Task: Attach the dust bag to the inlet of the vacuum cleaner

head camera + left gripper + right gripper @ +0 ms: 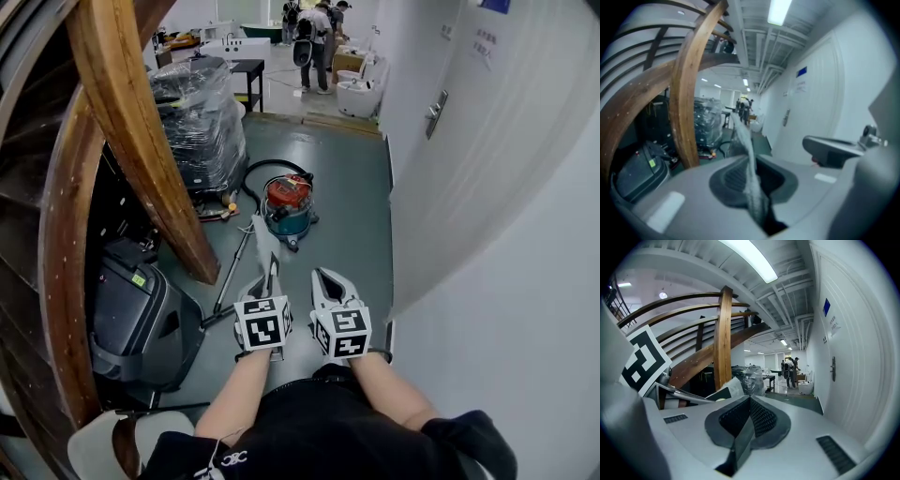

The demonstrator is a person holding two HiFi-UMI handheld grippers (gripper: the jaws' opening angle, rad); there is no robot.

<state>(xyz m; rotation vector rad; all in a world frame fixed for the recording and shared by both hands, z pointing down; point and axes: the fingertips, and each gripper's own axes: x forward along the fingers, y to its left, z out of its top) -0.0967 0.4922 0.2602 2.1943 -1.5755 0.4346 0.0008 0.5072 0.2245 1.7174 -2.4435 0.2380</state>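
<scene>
The vacuum cleaner [288,206], red on top with a teal body, stands on the green floor ahead of me, its black hose [267,169] looped behind it. My left gripper [270,274] is shut on the grey-white dust bag [266,242], which sticks up and forward from the jaws. In the left gripper view the dust bag [749,168] runs edge-on between the pads of the left gripper [752,176]. My right gripper [324,279] is alongside, shut with nothing in it. In the right gripper view the right gripper [747,417] has its pads together, with the dust bag [727,391] at the left.
A curved wooden stair beam [141,150] rises at the left. Beside it are a black machine [141,323] and a plastic-wrapped pallet [202,117]. The vacuum's wand [230,272] lies on the floor. A white wall with a door [487,150] closes the right. People [314,36] stand far back.
</scene>
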